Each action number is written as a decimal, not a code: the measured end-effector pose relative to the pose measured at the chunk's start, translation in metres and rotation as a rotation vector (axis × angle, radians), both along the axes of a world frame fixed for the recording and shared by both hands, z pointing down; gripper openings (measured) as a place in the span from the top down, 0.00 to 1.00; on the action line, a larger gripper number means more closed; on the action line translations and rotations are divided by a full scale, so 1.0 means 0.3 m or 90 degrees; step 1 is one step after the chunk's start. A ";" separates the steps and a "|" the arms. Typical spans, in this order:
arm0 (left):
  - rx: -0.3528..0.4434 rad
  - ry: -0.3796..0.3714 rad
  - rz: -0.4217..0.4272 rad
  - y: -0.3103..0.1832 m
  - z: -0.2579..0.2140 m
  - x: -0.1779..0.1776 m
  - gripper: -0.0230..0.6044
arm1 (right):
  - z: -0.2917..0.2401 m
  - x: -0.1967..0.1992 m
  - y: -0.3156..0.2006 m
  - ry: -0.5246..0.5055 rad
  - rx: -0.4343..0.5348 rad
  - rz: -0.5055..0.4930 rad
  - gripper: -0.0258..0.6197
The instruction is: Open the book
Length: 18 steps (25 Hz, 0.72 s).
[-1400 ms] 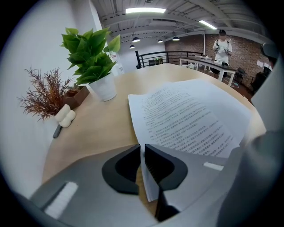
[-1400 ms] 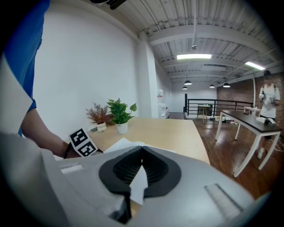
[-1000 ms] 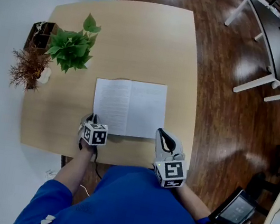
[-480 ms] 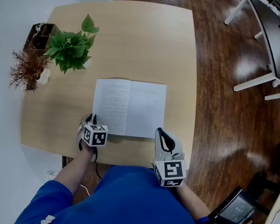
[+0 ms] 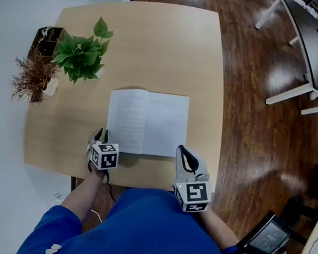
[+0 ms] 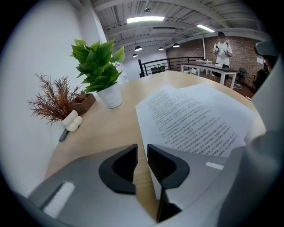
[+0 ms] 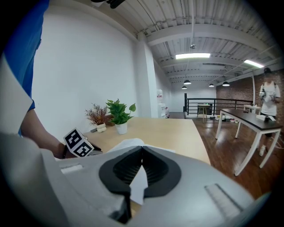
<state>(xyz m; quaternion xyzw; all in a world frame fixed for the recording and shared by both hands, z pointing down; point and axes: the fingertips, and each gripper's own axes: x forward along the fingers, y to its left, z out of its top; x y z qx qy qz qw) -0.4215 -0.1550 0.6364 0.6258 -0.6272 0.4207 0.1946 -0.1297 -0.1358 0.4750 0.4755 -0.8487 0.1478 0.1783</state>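
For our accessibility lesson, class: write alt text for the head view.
An open book lies flat on a light wooden table, a tool at each near corner: the left tool, jaws opening with nothing between them, and the right tool. A green potted plant stands beyond, left.

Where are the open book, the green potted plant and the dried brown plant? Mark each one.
open book (image 5: 127, 119), head view, middle of its left page.
green potted plant (image 5: 81, 55), head view, on its leaves.
dried brown plant (image 5: 32, 77), head view, on its twigs.
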 end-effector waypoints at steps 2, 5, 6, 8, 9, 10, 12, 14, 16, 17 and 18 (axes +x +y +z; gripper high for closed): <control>0.007 0.002 -0.003 0.002 -0.009 -0.006 0.84 | -0.002 -0.002 -0.001 -0.001 0.001 -0.001 0.96; 0.011 0.003 -0.005 0.005 -0.015 -0.013 0.84 | -0.003 -0.004 -0.001 -0.002 0.003 -0.001 0.96; 0.013 0.003 -0.005 0.005 -0.019 -0.014 0.84 | -0.002 -0.004 -0.001 -0.002 0.004 -0.001 0.96; 0.020 0.005 -0.004 0.004 -0.030 -0.012 0.84 | -0.002 -0.005 -0.001 -0.002 0.005 -0.001 0.96; 0.025 0.007 -0.003 0.002 -0.037 -0.010 0.84 | -0.003 -0.006 -0.002 -0.002 0.005 -0.002 0.96; 0.031 0.010 -0.002 0.000 -0.044 -0.007 0.84 | -0.005 -0.007 -0.002 -0.003 0.005 -0.002 0.96; 0.045 0.016 0.002 -0.004 -0.060 0.003 0.85 | -0.006 -0.006 0.000 -0.003 0.005 -0.002 0.96; 0.061 0.022 0.007 -0.007 -0.080 0.017 0.87 | -0.005 0.000 0.004 -0.003 0.003 0.002 0.96; 0.078 0.030 0.012 -0.010 -0.103 0.032 0.90 | -0.005 0.007 0.007 -0.002 0.002 0.007 0.96; 0.086 0.034 0.016 -0.015 -0.114 0.043 0.91 | -0.004 0.011 0.006 -0.002 0.001 0.009 0.96; 0.095 0.041 0.022 -0.023 -0.125 0.055 0.92 | -0.002 0.016 0.003 -0.001 0.000 0.012 0.96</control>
